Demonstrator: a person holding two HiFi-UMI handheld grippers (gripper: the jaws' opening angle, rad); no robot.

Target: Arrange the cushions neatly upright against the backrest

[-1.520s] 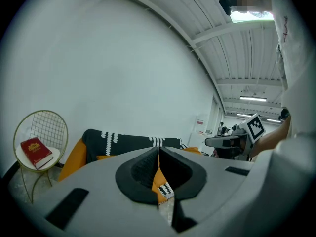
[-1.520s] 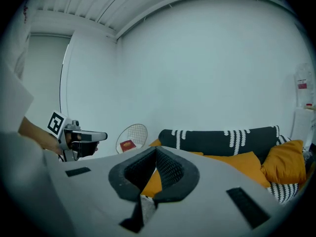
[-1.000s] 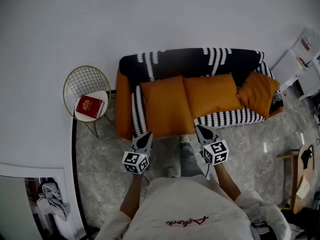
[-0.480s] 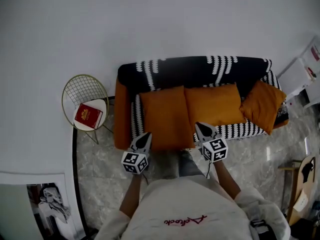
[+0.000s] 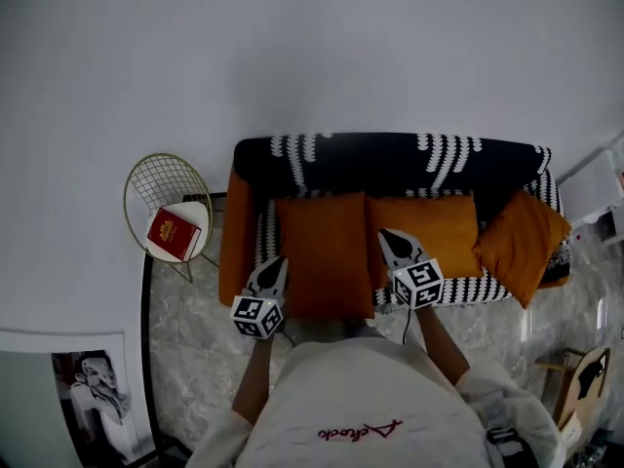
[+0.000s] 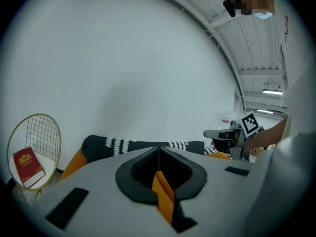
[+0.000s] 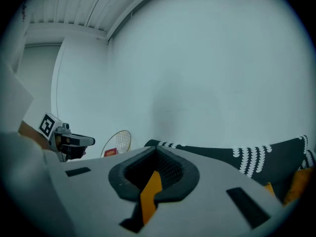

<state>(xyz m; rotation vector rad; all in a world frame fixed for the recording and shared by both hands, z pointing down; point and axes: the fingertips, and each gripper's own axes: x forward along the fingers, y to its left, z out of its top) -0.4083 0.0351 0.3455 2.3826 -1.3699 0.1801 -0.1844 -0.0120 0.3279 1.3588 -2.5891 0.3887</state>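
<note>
Against the white wall (image 5: 292, 57): one orange sofa (image 5: 236, 247), with a black throw (image 5: 370, 164) bearing white markings draped over the backrest and down onto the seat. On the seat: three orange cushions. The left cushion (image 5: 322, 252) lies across the seat, its front edge hanging past the seat front. The middle cushion (image 5: 439, 224) sits just beside it, up towards the backrest. The right cushion (image 5: 526, 242) is tilted in the far corner by the armrest. Beside the sofa's left arm: one gold wire chair (image 5: 166, 178), a red book (image 5: 173, 233) lying on its pale seat. Floor (image 5: 195, 339): grey, marbled. At the lower left corner: one picture (image 5: 97, 398) by the wall. In the person's hands, held low before the sofa front: the left gripper (image 5: 274, 269) (image 6: 159, 154), jaws pressed together with nothing between them, and the right gripper (image 5: 393, 245) (image 7: 157, 152), jaws likewise closed and empty. Neither touches a cushion.
</note>
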